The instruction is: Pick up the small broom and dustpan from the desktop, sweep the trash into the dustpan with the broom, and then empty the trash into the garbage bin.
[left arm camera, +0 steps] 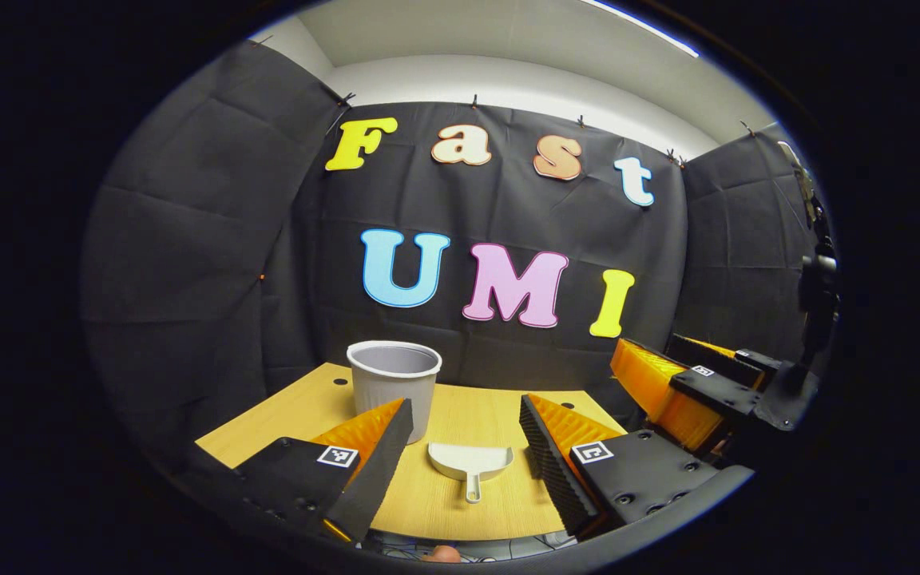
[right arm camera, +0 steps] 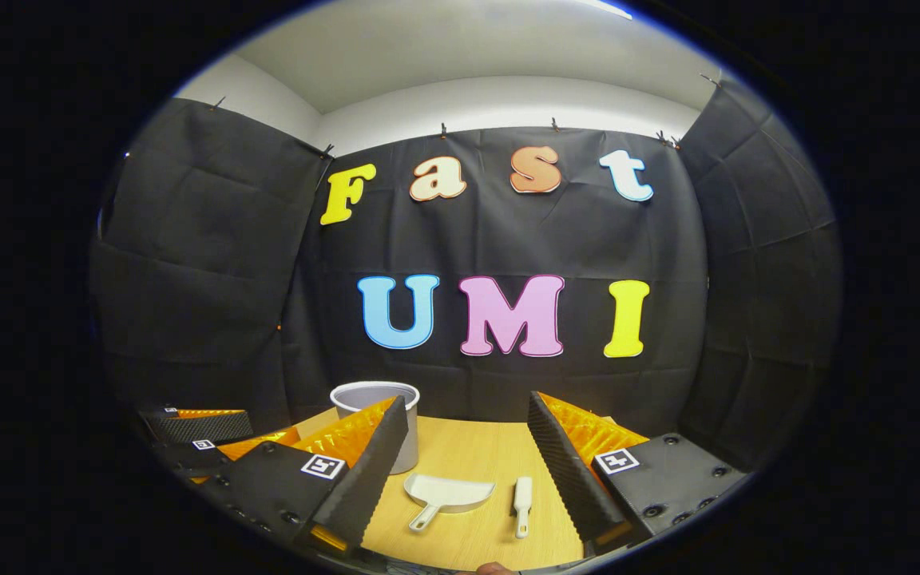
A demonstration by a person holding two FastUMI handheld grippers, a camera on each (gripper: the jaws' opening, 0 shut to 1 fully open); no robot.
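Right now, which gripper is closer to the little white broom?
Right. The little white broom lies between the right gripper's open fingers; the left gripper hovers off to the left, beyond the dustpan.

Matt plastic dustpan (right arm camera: pixel 448 493), smooth plastic bin (left arm camera: pixel 394 383), wood-grain desktop (right arm camera: pixel 476 455), ribbed tongs pads (left arm camera: pixel 541 447)

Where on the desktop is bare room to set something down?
Free: the far right of the desktop, behind the dustpan and broom; also the left strip beside the bin. Crowded: the near centre, where dustpan and broom lie side by side.
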